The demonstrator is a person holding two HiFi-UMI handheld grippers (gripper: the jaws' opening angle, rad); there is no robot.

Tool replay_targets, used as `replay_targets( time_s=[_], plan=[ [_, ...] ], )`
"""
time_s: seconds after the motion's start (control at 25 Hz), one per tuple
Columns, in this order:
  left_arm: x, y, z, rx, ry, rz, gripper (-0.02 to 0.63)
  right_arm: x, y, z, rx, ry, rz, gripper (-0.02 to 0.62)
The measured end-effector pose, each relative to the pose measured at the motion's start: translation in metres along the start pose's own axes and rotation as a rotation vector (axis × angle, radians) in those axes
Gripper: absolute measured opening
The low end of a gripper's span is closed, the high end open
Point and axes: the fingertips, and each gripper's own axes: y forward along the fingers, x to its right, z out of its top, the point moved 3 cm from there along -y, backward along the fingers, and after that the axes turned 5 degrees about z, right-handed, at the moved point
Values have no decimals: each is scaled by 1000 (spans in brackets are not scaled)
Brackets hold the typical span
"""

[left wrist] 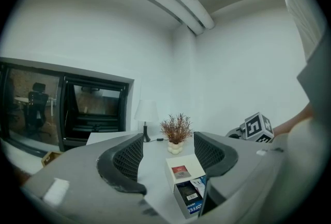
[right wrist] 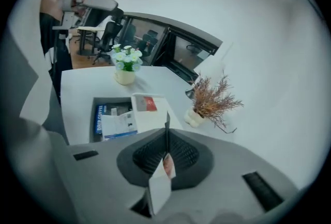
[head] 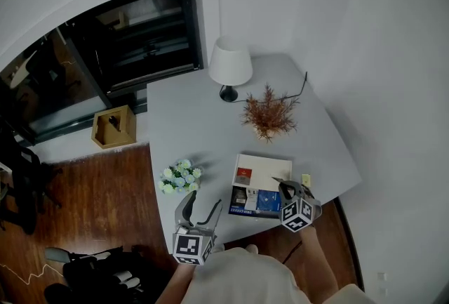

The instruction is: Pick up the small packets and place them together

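Nearest the person, the right tool (right wrist: 166, 134) is clenched on a small packet (right wrist: 159, 187). The thin white packet, marked with a reddish patch, is gripped edge-on between the closed pads. Its lower end hangs out behind them toward the camera, and a dark sliver stands up past the tips. This tool is tilted downward and held above the near edge of the counter (head: 210, 127), by the right side of an open box (head: 266, 166). The left tool (head: 202, 203) is released, its jaws set wide apart with nothing between the pads, and it is held about level off the counter's near left corner. The box, with a white lid and blue print, is seen beyond its jaws. A small yellow item (head: 306, 180), too small to identify, lies just beside the right tool. Farther off, flowers (head: 180, 176) stand left of the box, then a dried plant (head: 270, 115), then a lamp (head: 230, 65).
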Motion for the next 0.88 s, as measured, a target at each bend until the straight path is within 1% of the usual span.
replay_targets(
  time_s=[0.08, 0.2, 0.32, 0.48, 0.56, 0.6, 0.64, 0.68, 0.72, 0.88],
  plan=[
    [2, 2, -1, 2, -4, -2, 296, 9, 17, -3, -48, 26, -15, 23],
    [5, 4, 2, 1, 1, -1, 295, 9, 44, -15, -144, 66, -10, 29],
    [4, 4, 4, 1, -2, 6, 290, 2, 62, -23, -201, 130, 25, 40],
    [0, 2, 2, -1, -3, 30, 290, -7, 73, -20, -176, 282, 105, 51],
    [-3, 1, 1, -2, -1, 55, 290, -8, 77, -18, -147, 371, 125, 58],
    [-5, 0, 1, -2, -3, 62, 290, -8, 78, -17, -135, 404, 132, 103],
    [-6, -1, 1, -3, -5, 65, 290, -10, 81, -17, -129, 429, 140, 248],
    [-7, -1, 1, -3, -6, 65, 290, -12, 82, -17, -130, 443, 149, 302],
    [-7, -1, 1, -4, -6, 63, 290, -14, 83, -16, -134, 445, 159, 302],
    [-6, 2, 2, -4, -6, 47, 290, -23, 77, -12, -159, 388, 188, 302]
  ],
)
